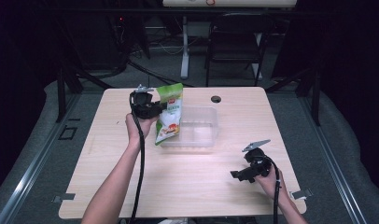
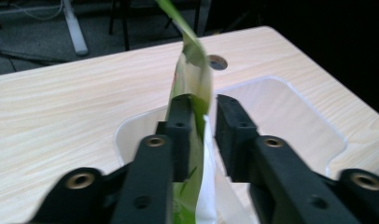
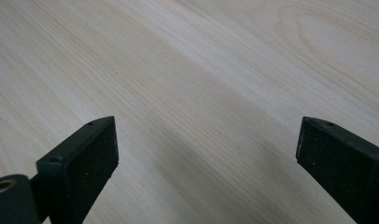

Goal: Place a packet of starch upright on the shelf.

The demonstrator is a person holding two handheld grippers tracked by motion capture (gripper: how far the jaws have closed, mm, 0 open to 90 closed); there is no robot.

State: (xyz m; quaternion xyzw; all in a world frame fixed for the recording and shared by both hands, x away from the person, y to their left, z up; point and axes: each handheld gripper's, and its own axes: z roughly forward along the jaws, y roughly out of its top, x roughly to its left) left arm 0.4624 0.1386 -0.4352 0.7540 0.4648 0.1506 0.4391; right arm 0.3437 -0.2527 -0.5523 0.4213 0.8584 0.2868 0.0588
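My left gripper (image 1: 155,108) raised, fingers (image 2: 180,135) nipping green snack bag (image 1: 169,119) over clear tub (image 1: 199,133). Right gripper (image 1: 238,176) low near surface (image 1: 187,182), fingers (image 3: 92,154) wide apart, holding nothing.

The print on the green snack bag (image 1: 169,113) is too small to read from above, and the bag hides the near-left corner of the clear tub (image 1: 201,126) behind it. In the left gripper view the bag's top and bottom run off the frame, its upper edge blurred. The left claw (image 1: 156,108) is partly covered by the hand (image 1: 137,127) gripping it.
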